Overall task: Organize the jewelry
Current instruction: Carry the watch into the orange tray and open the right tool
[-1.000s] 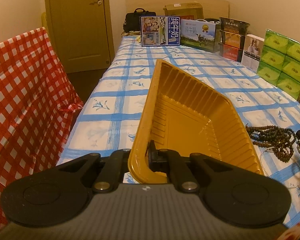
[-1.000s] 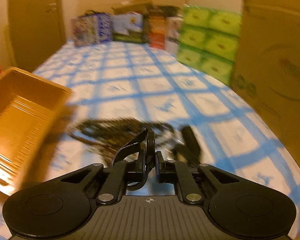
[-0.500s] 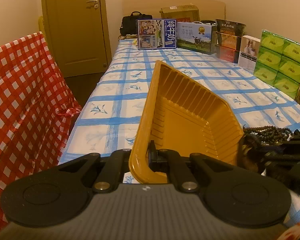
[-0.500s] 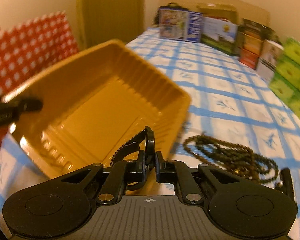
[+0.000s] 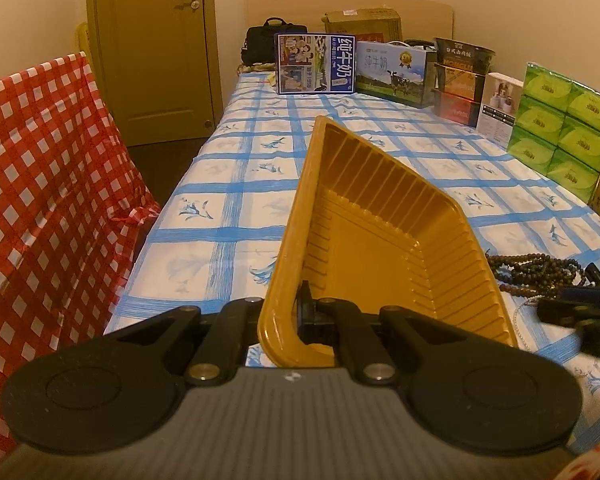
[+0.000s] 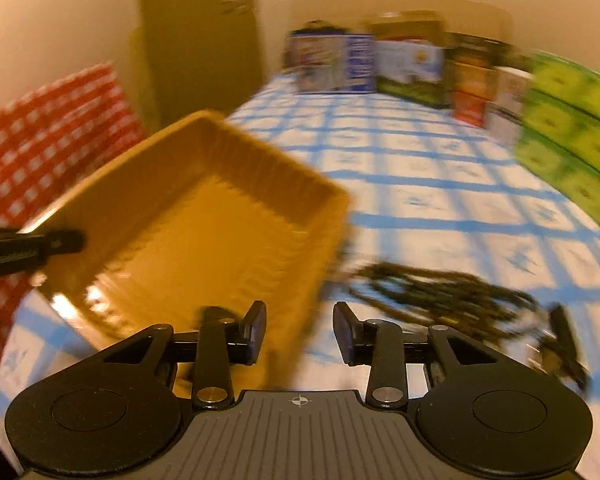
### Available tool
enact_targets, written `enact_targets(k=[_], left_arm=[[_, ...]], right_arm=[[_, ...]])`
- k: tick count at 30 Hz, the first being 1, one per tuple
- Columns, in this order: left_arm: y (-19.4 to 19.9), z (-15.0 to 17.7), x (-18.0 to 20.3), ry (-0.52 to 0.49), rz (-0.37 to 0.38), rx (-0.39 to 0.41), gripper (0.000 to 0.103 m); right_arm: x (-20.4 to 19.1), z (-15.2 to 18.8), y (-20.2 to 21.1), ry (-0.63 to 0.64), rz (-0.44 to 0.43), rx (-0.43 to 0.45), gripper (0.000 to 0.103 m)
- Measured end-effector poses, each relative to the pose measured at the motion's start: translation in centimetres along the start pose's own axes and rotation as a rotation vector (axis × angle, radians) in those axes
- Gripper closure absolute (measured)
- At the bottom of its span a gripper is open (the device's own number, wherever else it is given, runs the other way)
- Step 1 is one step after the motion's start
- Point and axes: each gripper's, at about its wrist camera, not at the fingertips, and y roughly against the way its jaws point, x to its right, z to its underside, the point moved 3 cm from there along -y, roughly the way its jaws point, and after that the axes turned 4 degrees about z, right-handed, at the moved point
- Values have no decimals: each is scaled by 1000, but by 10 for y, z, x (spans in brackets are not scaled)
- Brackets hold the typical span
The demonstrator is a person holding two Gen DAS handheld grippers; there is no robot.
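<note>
**Tray tilted, beads waiting**

My left gripper (image 5: pixel 296 312) is clamped on the near rim of the yellow tray (image 5: pixel 380 248), tipping it up near the left edge of the tabletop (image 5: pixel 236 208). The tray looks light, thin and flexible. My right gripper (image 6: pixel 300 328) has just been opening, with nothing between its jaws. Just right of the tray lies the bead necklace (image 6: pixel 440 292), limp and tangly; I'd pinch a bunched strand.

A home bedroom is showing here. A headboard (image 5: pixel 348 0) is standing behind the cloth-covered bed (image 5: pixel 236 184), a wooden door (image 5: pixel 156 52) closing the corner
</note>
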Motion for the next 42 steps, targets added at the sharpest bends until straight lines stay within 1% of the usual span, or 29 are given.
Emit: enact_targets(k=[3, 6, 10, 13, 16, 19, 22, 26, 27, 29, 31, 36, 42], left_arm=[[0, -1, 0, -6, -6, 3, 98], [0, 0, 0, -7, -11, 2, 98], [1, 1, 1, -17, -18, 1, 98], [2, 0, 3, -24, -21, 1, 98], [2, -2, 5, -28, -24, 3, 98], [2, -2, 5, -29, -25, 2, 98], [2, -3, 5, -26, -26, 2, 98], [2, -1, 4, -25, -24, 3, 98], [3, -2, 4, -25, -24, 4, 98], [2, -1, 4, -26, -26, 3, 98], [2, -1, 5, -24, -24, 3, 98], [3, -2, 5, -22, -24, 2, 98], [3, -1, 4, -22, -23, 2, 98]], right_arm=[[39, 12, 11, -74, 113, -11, 65], [81, 27, 14, -136, 225, -58, 65], [118, 36, 22, -178, 321, -57, 65], [138, 41, 29, -173, 396, -35, 65], [150, 43, 26, -155, 412, -42, 65], [155, 44, 17, -105, 404, -59, 65], [158, 45, 6, -61, 391, -84, 65], [158, 46, -3, -23, 404, -105, 66], [159, 47, -3, -21, 408, -106, 67], [158, 47, -3, -16, 409, -115, 81], [157, 48, -2, -16, 408, -115, 85], [154, 47, 4, -20, 416, -105, 88], [142, 34, 13, -34, 386, -87, 88]])
